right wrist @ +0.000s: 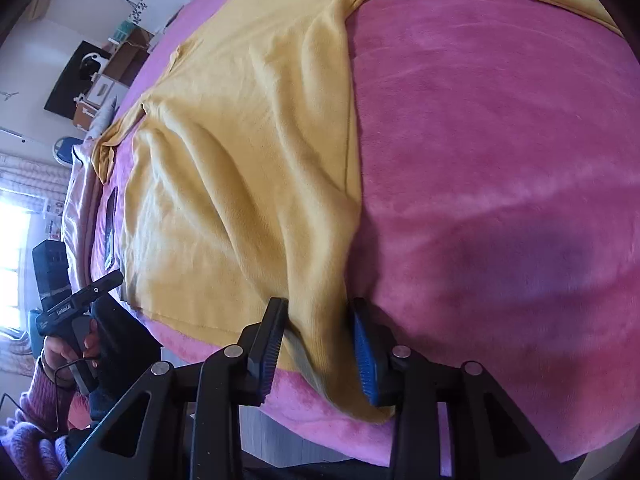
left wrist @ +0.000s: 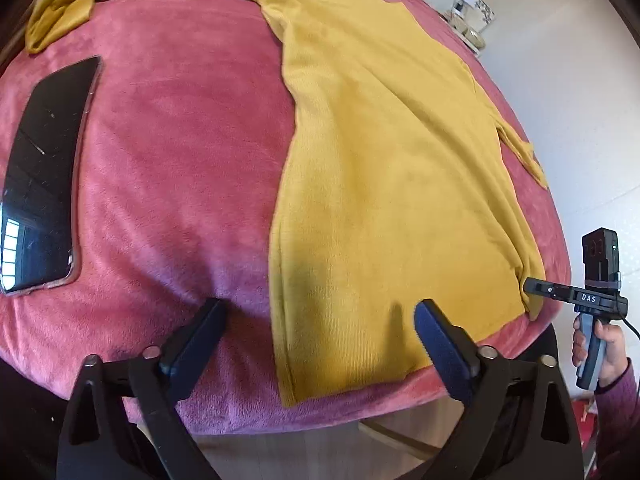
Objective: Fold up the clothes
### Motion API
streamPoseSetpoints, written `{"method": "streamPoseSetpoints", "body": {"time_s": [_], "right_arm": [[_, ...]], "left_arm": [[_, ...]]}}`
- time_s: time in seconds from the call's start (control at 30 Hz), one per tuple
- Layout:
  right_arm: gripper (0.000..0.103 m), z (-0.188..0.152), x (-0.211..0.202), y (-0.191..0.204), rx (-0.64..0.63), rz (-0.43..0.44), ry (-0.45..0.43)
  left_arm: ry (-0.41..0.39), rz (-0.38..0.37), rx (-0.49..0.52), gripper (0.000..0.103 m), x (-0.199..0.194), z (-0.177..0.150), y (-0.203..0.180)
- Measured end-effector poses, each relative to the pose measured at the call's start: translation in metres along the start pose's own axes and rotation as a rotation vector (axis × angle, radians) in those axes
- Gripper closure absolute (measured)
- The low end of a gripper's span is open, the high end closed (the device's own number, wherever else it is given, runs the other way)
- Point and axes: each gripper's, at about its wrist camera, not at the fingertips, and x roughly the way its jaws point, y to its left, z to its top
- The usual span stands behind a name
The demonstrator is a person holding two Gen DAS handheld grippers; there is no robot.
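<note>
- Sweater [left wrist: 384, 168] is lying flat on the pink blanket [left wrist: 168, 152], looking soft, light and floppy.
- Right gripper [right wrist: 320, 344] is pinching its hem corner.
- Left gripper [left wrist: 320, 332] is gaping over the other corner, best grabbed next.

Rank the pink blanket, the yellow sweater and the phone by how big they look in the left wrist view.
1. pink blanket
2. yellow sweater
3. phone, clearly smallest, though fisheye stretches it at the edge.

We see a pink plush blanket [left wrist: 168, 168] | yellow sweater [left wrist: 384, 168] spread flat | black phone [left wrist: 44, 184] left of it.
</note>
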Motion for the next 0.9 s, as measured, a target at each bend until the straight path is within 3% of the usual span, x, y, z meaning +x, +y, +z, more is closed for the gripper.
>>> {"method": "streamPoseSetpoints", "body": {"time_s": [0.07,0.17,0.2,0.23,0.3,0.6,0.67,0.8,0.9], "right_arm": [[0.064,0.004,0.003,0.004,-0.011,-0.003,0.018],[0.06,0.003,0.013,0.014,-0.057,-0.067,0.032],[0.062,0.002,0.016,0.019,-0.078,-0.102,0.028],[0.073,0.001,0.016,0.023,-0.095,-0.132,0.027],[0.089,0.001,0.011,0.029,-0.117,-0.158,0.018],[0.09,-0.017,-0.046,0.051,-0.129,-0.075,-0.088],[0.09,-0.007,-0.037,0.067,-0.128,-0.061,-0.094],[0.088,-0.014,-0.005,0.058,-0.105,-0.08,-0.015],[0.084,-0.022,0.022,0.041,-0.042,-0.048,0.035]], "left_arm": [[-0.008,0.027,-0.025,0.057,-0.005,-0.001,0.01],[-0.003,-0.027,-0.098,0.083,-0.011,0.0,0.034],[-0.002,-0.064,-0.128,0.087,-0.013,-0.001,0.04],[-0.002,-0.101,-0.158,0.096,-0.014,-0.002,0.046],[-0.014,-0.148,-0.182,0.098,-0.021,-0.005,0.051],[-0.075,-0.227,-0.127,0.098,-0.078,-0.027,0.04],[-0.085,-0.216,-0.12,0.098,-0.087,-0.035,0.045],[-0.035,-0.143,-0.145,0.098,-0.073,-0.048,0.065],[0.018,-0.098,-0.196,0.098,-0.056,-0.059,0.081]]}}
